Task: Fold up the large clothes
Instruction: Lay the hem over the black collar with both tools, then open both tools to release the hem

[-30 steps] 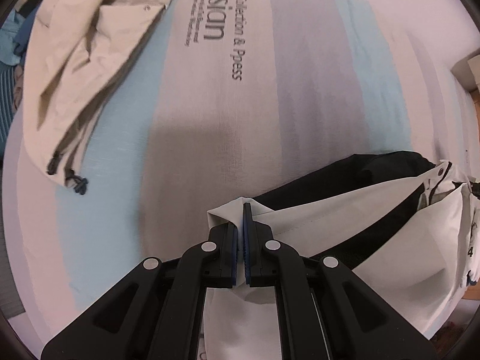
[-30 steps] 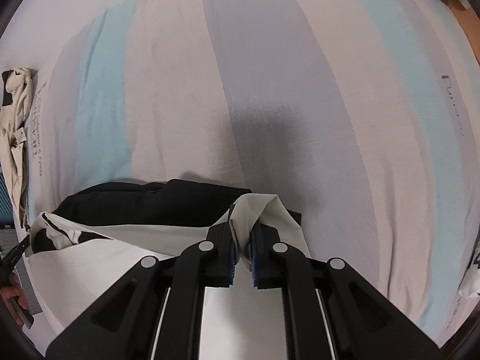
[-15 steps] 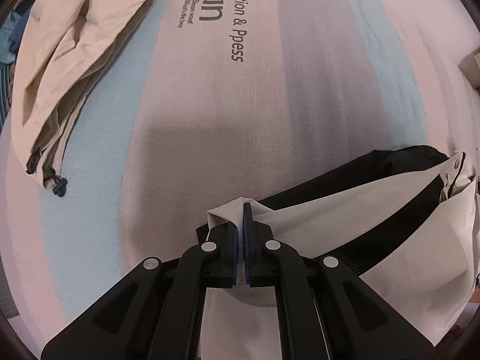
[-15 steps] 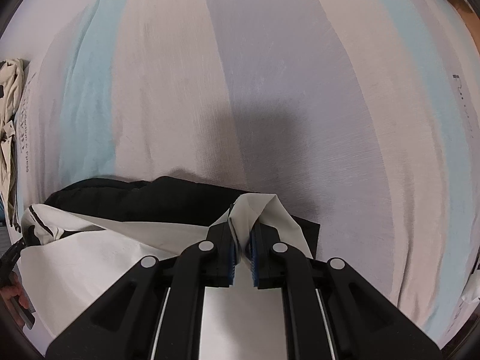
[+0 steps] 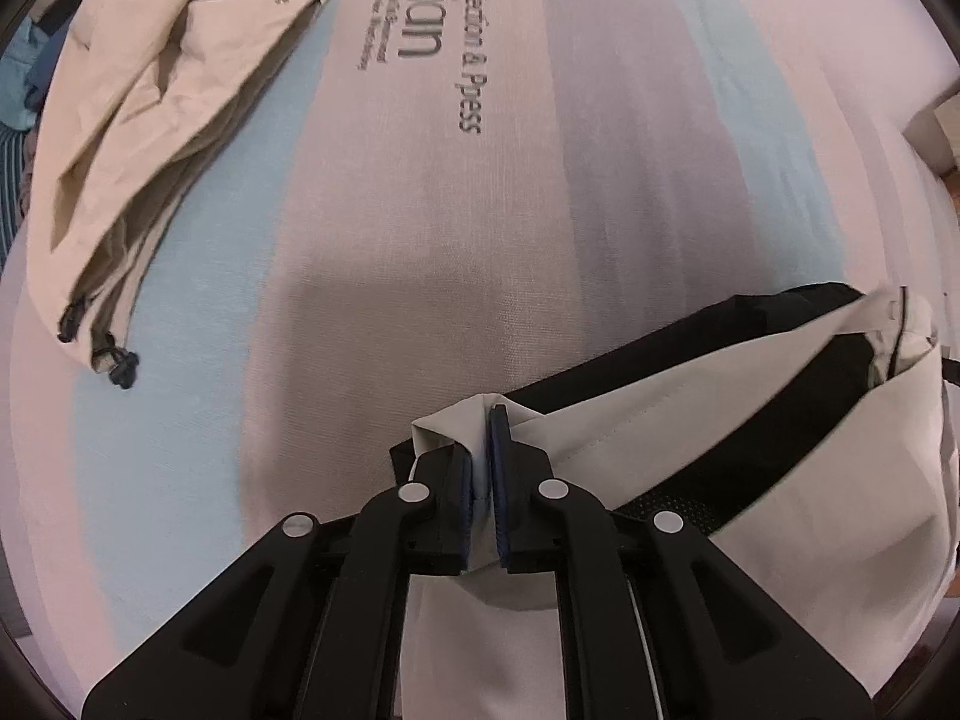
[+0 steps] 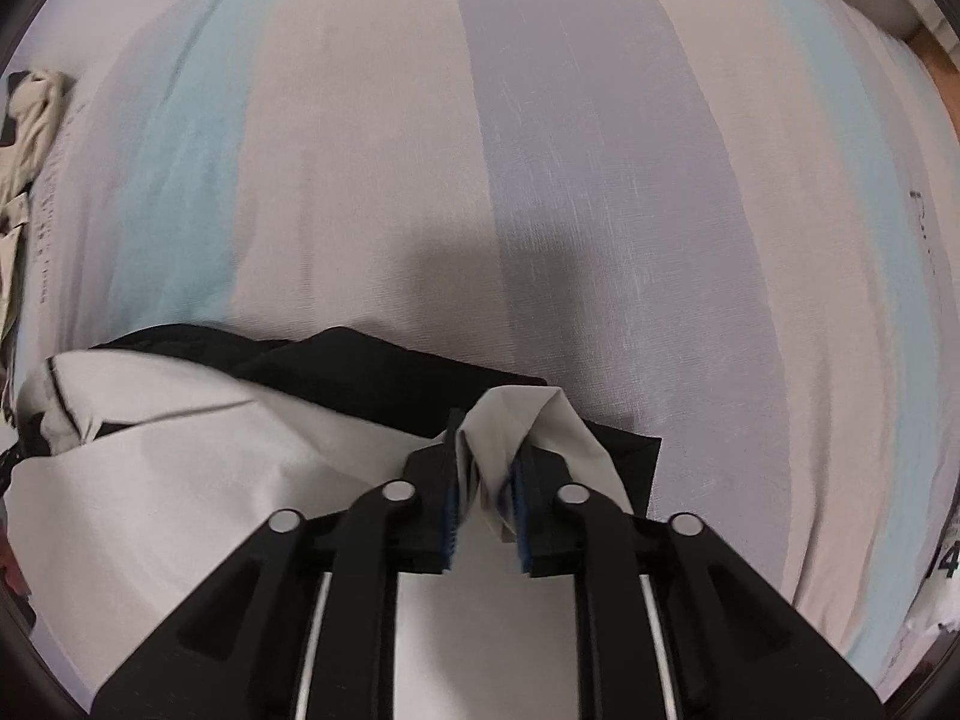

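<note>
We hold a white-and-black garment (image 5: 690, 468) over a striped bedsheet (image 5: 372, 300), one corner in each gripper. Our left gripper (image 5: 482, 474) is nearly closed, with a fold of white cloth pinched between its blue pads (image 5: 497, 450); the fabric runs from there to the right, white panels over a black lining. Our right gripper (image 6: 485, 480) has a bunched white corner of the garment (image 6: 180, 456) between its fingers; the jaws stand a little apart, with cloth filling the gap. From this side the fabric stretches left, black edge toward the sheet (image 6: 600, 180). A beige jacket (image 5: 150, 108) lies crumpled at the far left of the bed, well apart from the garment, beside grey printed lettering (image 5: 432, 30) on the sheet.
</note>
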A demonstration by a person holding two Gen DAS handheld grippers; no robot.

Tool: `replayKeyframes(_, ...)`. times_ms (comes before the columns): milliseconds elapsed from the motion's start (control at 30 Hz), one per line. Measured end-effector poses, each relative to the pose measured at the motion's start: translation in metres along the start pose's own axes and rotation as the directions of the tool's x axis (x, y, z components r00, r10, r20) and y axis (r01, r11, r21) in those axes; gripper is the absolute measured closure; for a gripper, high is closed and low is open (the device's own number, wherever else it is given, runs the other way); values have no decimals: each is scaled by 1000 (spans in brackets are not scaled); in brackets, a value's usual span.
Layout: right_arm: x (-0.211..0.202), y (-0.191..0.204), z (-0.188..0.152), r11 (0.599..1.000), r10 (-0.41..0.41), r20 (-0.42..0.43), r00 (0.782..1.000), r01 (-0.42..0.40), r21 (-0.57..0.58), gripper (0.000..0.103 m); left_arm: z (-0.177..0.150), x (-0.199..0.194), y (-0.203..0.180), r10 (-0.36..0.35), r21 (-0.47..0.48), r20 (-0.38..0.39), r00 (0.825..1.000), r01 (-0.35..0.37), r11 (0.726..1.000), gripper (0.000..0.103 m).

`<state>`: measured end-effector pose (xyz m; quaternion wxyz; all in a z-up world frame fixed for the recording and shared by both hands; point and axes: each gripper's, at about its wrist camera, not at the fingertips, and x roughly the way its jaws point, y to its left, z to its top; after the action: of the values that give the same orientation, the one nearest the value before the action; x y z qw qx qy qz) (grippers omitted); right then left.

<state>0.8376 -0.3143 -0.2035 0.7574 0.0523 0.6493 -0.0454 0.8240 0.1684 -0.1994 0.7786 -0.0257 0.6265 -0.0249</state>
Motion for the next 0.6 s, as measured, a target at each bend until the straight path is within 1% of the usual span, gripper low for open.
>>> replayKeyframes(67,-9,0,-7,1000,22,26,999,-22,-3,69,-3,-11,0,4,6,6,1000,-4,1000,89)
replayKeyframes(100,-13,0,-10,1000,31,35,999,-31,-4,67,-5,-17,-1,10,15,10,1000,-10,1000,86)
replayKeyframes(133,-18,0,-13,999,42,45,998,-42,-2,62,-6,-21,-2,12,21,14,1000,-13,1000,80)
replayKeyframes(167,-24,0,-16,998,56,57,997,-56,-3,51,-8,-27,-3,6,25,22,1000,-7,1000,68)
replayKeyframes(200,-28,0,-18,998,64,67,996,-64,-2,43,-11,-37,-6,16,27,42,999,-17,999,52)
replayKeyframes(233,-37,-2,-20,996,83,87,993,-84,5,30,-13,-47,-6,29,16,75,997,-30,999,14)
replayKeyframes(267,-44,-4,-23,993,116,102,988,-118,12,26,-14,-57,-4,23,-3,106,994,-23,1000,8)
replayKeyframes(300,-49,-5,-23,990,138,111,984,-141,15,25,-16,-67,-2,0,-20,116,993,2,1000,9)
replayKeyframes(333,-56,-5,-27,987,157,124,980,-160,10,21,-18,-75,-2,-1,-29,120,993,4,1000,8)
replayKeyframes(400,-69,-5,-35,985,171,148,974,-171,-13,17,-25,-87,-7,10,-18,147,989,-8,1000,8)
replayKeyframes(467,-87,2,-47,985,172,184,968,-164,-55,14,-33,-101,-17,30,-11,175,984,-29,1000,7)
replayKeyframes(500,-94,8,-55,982,183,199,963,-170,-83,14,-39,-111,-25,12,-24,188,982,-7,1000,6)
replayKeyframes(533,-101,14,-58,978,196,208,958,-176,-112,14,-45,-116,-34,-18,-29,182,983,24,999,6)
replayKeyframes(567,-103,18,-65,975,200,207,958,-175,-136,14,-44,-117,-42,-38,-24,170,985,42,999,6)
replayKeyframes(600,-104,27,-70,973,195,197,961,-164,-162,14,-53,-114,-58,-65,-11,152,986,67,998,6)
